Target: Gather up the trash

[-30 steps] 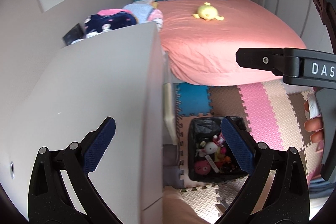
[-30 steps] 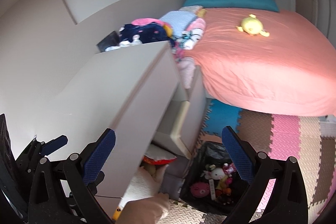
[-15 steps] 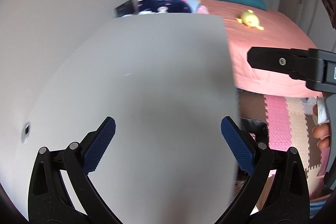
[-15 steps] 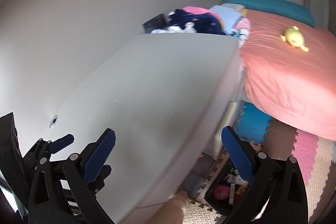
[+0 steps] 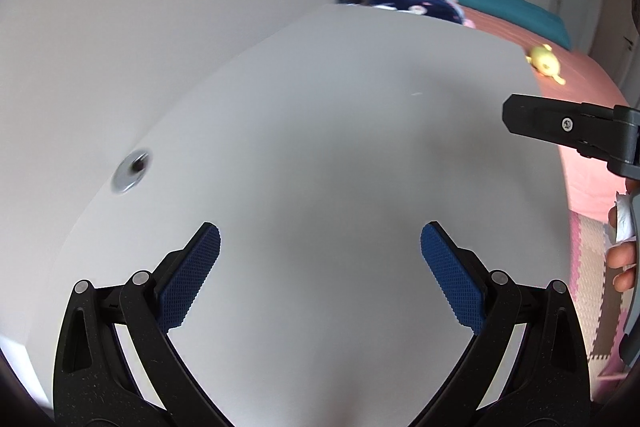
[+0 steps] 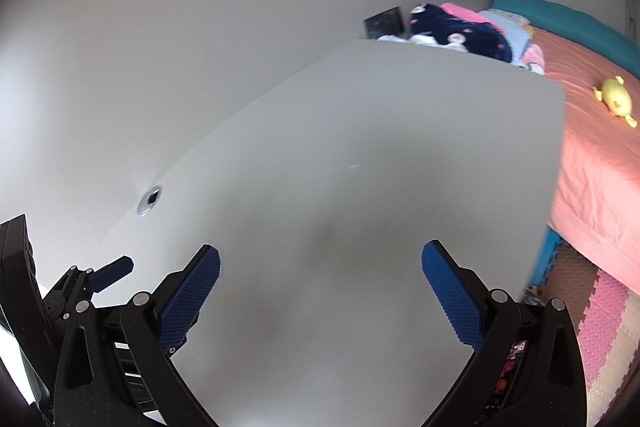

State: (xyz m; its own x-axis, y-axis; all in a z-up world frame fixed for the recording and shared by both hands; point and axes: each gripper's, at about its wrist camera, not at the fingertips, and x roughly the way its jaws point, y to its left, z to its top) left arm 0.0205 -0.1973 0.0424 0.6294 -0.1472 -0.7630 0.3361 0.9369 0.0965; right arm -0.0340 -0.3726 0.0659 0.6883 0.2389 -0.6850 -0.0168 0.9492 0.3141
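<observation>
Both the left gripper [image 5: 320, 275] and right gripper [image 6: 320, 277] spread their blue knurled pads wide, grasping nothing, above a smooth matte grey desktop [image 5: 340, 147]; no trash is discernible.

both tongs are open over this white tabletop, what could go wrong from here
1. No trash shows on the white tabletop, so the open left tongs and right tongs may close on nothing.
2. The two tools are close; the right one's body juts into the left view, so a fast swing could knock them together.
3. The yellow plush toy on the pink bed might get mistaken for trash.
</observation>
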